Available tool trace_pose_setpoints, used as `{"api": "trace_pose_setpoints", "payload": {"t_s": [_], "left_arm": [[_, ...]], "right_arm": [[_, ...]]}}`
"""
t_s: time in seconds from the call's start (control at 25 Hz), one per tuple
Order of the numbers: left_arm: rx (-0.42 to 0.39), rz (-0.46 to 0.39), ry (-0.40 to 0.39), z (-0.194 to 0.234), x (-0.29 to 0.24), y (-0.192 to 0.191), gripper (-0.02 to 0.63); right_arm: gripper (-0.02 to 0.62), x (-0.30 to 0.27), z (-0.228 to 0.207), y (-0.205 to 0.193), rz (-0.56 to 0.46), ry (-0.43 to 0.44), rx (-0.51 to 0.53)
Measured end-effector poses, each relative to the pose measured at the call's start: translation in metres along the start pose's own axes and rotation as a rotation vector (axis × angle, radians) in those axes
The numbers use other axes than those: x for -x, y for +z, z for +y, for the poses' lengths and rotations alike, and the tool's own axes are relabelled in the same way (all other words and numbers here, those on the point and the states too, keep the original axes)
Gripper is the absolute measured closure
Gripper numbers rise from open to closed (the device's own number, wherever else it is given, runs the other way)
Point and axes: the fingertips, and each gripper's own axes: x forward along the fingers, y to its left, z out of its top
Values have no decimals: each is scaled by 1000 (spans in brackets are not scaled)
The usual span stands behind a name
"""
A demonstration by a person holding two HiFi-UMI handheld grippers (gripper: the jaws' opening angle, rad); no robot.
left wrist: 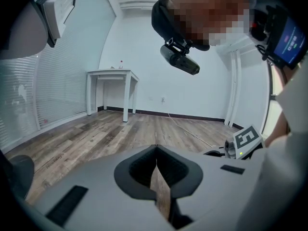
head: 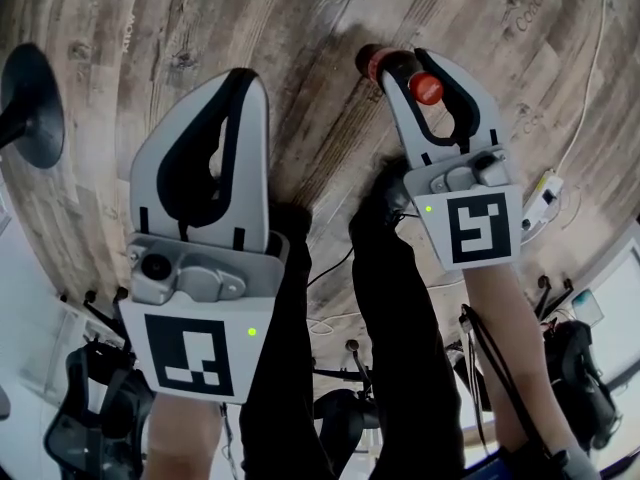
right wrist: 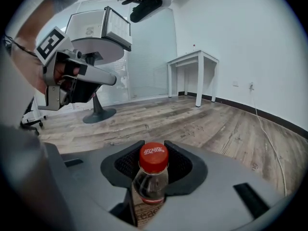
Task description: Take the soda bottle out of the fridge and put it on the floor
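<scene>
The left gripper [head: 240, 86], lower left, is closed and empty; the right gripper [head: 424, 68], clamped on the neck of the soda bottle [right wrist: 153, 173], should lower it upright until the floor [head: 300, 28] carries it.

Grey left gripper [head: 248, 76], right gripper [head: 424, 70]; black trousers [head: 392, 318].

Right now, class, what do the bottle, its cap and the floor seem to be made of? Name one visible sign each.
Bottle: probably clear plastic; it is see-through and has glossy highlights.
Cap: red plastic by its look, smooth, with white print on top.
Floor: wood-look planks with grain and seams, fairly matt; I cannot tell whether it is real wood or laminate.
</scene>
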Motion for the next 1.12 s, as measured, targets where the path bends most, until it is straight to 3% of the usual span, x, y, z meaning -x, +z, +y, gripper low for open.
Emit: {"api": "trace_pose_setpoints", "payload": {"t_s": [0.4,1.12], "left_arm": [[5,22,3,7,6,-18,589],[21,2,0,0,12,-5,589]], "right_arm": [[454,-11,12,-31,50,11,10],[411,-13,35,-20,38,63,71]]}}
